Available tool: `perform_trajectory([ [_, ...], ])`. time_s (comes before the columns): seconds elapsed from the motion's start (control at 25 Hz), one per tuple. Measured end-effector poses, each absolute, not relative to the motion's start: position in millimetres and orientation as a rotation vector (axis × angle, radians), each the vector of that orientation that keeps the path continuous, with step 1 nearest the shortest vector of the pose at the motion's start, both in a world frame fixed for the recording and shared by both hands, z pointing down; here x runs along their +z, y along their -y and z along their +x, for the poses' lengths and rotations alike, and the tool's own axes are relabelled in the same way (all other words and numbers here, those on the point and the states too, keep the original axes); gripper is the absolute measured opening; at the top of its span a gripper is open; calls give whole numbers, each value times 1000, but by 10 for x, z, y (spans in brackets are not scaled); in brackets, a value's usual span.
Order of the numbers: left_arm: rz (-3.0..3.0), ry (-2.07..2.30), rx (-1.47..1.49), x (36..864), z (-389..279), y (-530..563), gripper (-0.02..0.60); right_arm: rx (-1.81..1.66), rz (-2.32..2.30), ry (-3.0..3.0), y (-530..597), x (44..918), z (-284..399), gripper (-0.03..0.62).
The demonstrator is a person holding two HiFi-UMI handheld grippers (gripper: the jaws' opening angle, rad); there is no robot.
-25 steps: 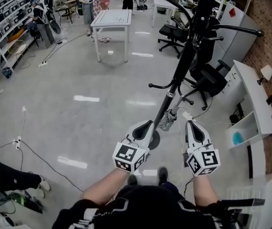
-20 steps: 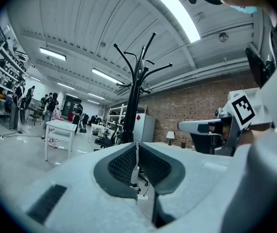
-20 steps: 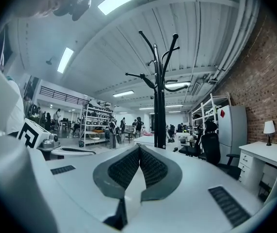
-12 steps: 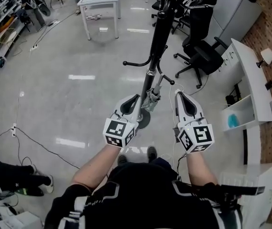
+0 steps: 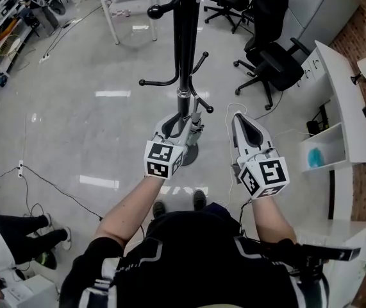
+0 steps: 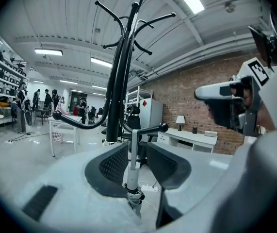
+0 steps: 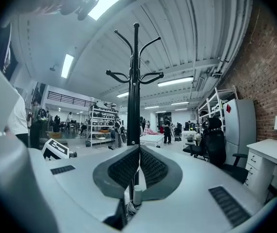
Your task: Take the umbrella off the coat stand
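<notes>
Left gripper view, up close: thin pale shaft of the umbrella (image 6: 131,161), standing upright, with a bunched grey part low down. Reaches up to a black hook (image 6: 150,129) with a ball end; hard to tell how hung there. Mostly hidden in the head view behind the left gripper (image 5: 177,122), only a small silvery bit showing beside the black pole of the coat stand (image 5: 186,37). Top of the stand cut off there by the picture's edge.

Left forearm (image 5: 128,210) and right forearm (image 5: 269,220) stretched forward, side by side, both grippers held about level.

Left jaws spread wide, just been opening, with the umbrella's shaft in the gap, nearer the left pad, not squeezed. Right gripper (image 5: 238,119) pressed together at the tips, nothing pinched, off to the right of the stand and apart from it. Seen from the right gripper view: pole straight ahead above the closed tips, grey bunch of umbrella peeking out below.
</notes>
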State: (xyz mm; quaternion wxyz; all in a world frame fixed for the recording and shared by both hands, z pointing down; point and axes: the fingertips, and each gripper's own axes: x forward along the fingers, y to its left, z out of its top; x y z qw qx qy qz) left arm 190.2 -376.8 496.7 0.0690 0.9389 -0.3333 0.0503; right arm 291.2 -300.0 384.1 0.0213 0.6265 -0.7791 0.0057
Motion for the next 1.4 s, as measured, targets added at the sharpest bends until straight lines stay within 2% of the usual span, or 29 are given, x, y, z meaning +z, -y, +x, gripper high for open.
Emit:
perform_trajectory([
  [0.84, 2669, 1225, 229, 5647, 2478, 4336, 118, 62, 1731, 2482, 3343, 4225, 3552, 6],
  [1.04, 2684, 1260, 230, 5665, 2521, 4357, 64, 59, 1698, 2503, 3414, 4240, 3597, 6],
  [1.4, 2709, 1260, 164, 5573, 2513, 4299, 18, 68, 1644, 2539, 3440, 4235, 3603, 7],
])
